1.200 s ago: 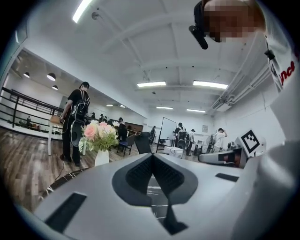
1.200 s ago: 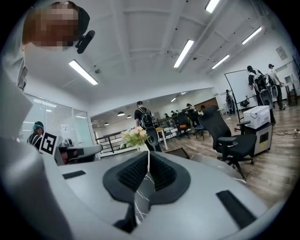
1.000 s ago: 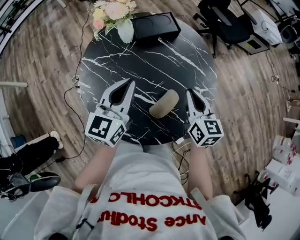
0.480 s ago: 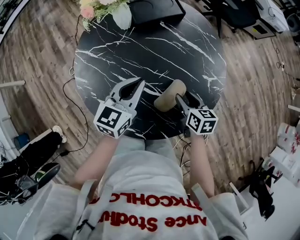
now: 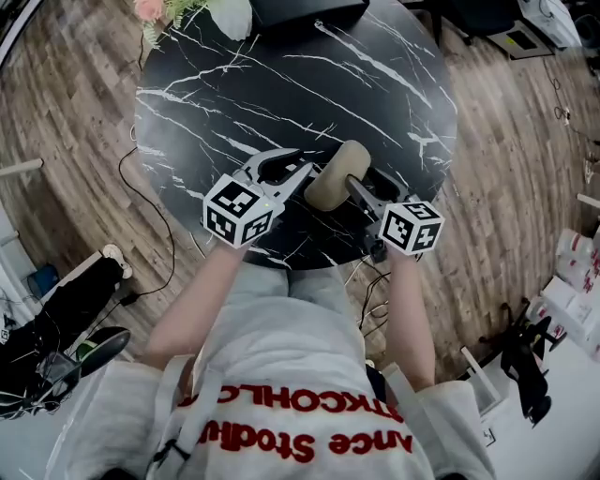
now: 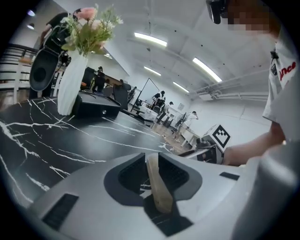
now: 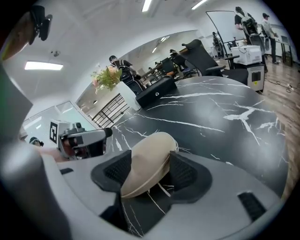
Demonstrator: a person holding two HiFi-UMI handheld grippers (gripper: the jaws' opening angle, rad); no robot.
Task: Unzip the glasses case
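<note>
The beige oval glasses case (image 5: 336,172) lies on the black marble table (image 5: 281,75), near its front edge. My right gripper (image 5: 361,183) reaches in from the right. Its jaws are opening, and the near end of the case (image 7: 147,161) sits between its pads (image 7: 183,172). My left gripper (image 5: 305,169) comes in from the left and meets the case's near left side. In the left gripper view a thin beige strip (image 6: 158,185), seemingly the case's pull tab, stands edge-on between the narrow jaws of the left gripper (image 6: 152,157), which close against it.
A white vase of flowers (image 5: 230,14) and a black box (image 5: 309,9) stand at the table's far edge. Cables (image 5: 141,216) trail over the wooden floor to the left. The table's front rim is just below the grippers.
Both grippers came down and in toward the case. The right jaws went from shut to wide open round the case's end. The left gripper moved right, up against the case.
</note>
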